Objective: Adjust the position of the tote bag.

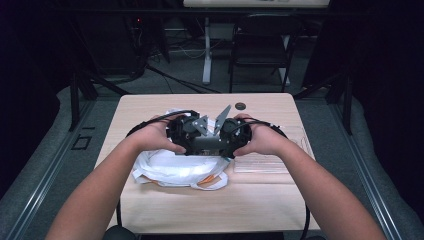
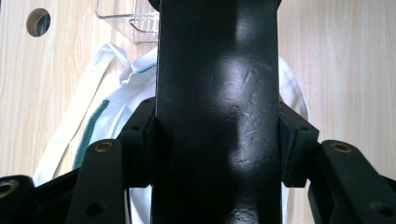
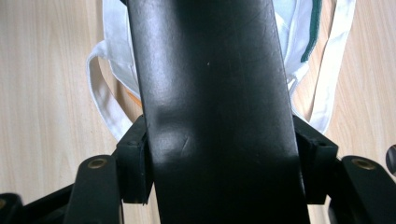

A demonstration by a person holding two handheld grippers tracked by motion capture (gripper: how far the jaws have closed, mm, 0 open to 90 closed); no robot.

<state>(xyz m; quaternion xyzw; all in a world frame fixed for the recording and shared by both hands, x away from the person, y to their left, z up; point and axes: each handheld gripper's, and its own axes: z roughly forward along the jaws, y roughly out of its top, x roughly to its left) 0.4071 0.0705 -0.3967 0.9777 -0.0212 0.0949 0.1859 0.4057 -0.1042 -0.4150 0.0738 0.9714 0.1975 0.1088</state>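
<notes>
A pale wood table (image 1: 150,200) stands in a dark room, a folding chair (image 1: 260,45) at twelve o'clock beyond it. Both grippers clamp a black bar (image 2: 217,116) over a white cloth bag (image 1: 170,170): the left gripper (image 2: 217,144) and right gripper (image 3: 219,154) each grasp it. A clear plastic tray (image 1: 265,162) lies at three o'clock.

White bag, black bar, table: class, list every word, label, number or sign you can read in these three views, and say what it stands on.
None: no view holds readable text.
White bag: a green stripe and an orange patch, no letters to be made out.
Black bar, clamped in both claws: scratches and glare, no marking.
Clear plastic tray and wooden table: bare of print.
</notes>
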